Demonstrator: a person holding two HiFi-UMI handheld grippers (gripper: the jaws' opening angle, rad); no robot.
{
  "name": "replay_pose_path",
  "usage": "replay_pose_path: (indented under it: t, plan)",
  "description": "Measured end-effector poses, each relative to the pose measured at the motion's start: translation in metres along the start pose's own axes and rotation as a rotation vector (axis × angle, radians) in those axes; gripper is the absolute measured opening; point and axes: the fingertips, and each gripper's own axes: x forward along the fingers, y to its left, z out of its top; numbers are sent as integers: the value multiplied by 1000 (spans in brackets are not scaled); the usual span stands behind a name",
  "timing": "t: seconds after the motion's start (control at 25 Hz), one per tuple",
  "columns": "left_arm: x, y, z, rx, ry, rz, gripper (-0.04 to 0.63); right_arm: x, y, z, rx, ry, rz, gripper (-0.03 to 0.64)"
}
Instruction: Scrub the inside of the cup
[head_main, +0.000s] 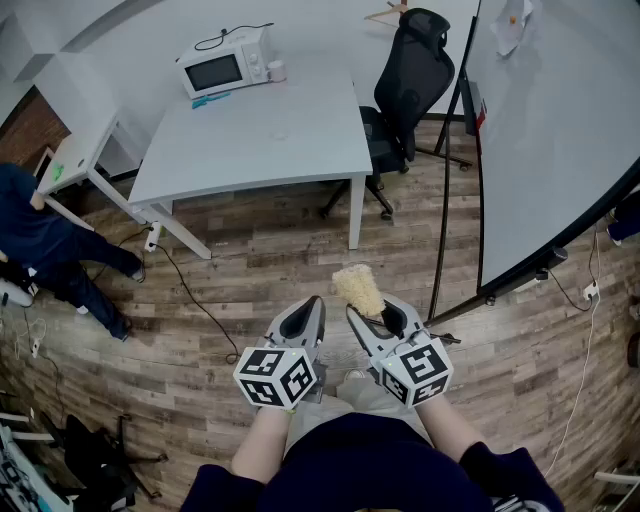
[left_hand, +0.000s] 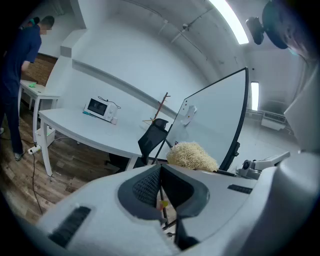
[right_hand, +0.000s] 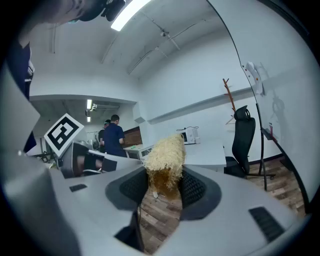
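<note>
My right gripper (head_main: 375, 318) is shut on a tan, fibrous scrubber (head_main: 358, 290), whose tuft sticks out past the jaws. In the right gripper view the scrubber (right_hand: 165, 155) is pinched between the ribbed pads (right_hand: 192, 189) of my right gripper (right_hand: 162, 186). My left gripper (head_main: 315, 303) hangs beside it at the same height, jaws together and empty. The left gripper view shows my left gripper (left_hand: 160, 169) shut, with the scrubber (left_hand: 192, 156) just beyond to the right. No cup shows in any view. Both grippers hover over the wooden floor.
A grey table (head_main: 260, 130) with a white microwave (head_main: 225, 65) stands ahead, a black office chair (head_main: 405, 90) to its right. A large whiteboard on a stand (head_main: 550, 150) fills the right side. A person in blue (head_main: 40, 240) bends at the left. Cables trail on the floor.
</note>
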Motion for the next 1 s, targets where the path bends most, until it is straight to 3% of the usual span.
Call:
replay_pose_path:
  t: [0.28, 0.64, 0.84, 1.0]
  plan:
    - [-11, -6, 0, 62, -3, 32, 18, -3, 3, -1, 10, -3, 21, 175]
    - [-3, -3, 4, 125, -38, 120, 18, 1, 5, 4, -42, 3, 122, 175]
    - [-3, 4, -2, 132, -14, 176, 18, 5, 2, 3, -15, 16, 133, 176]
    - [-4, 14, -3, 102, 0, 177, 18, 12, 1, 3, -3, 17, 123, 176]
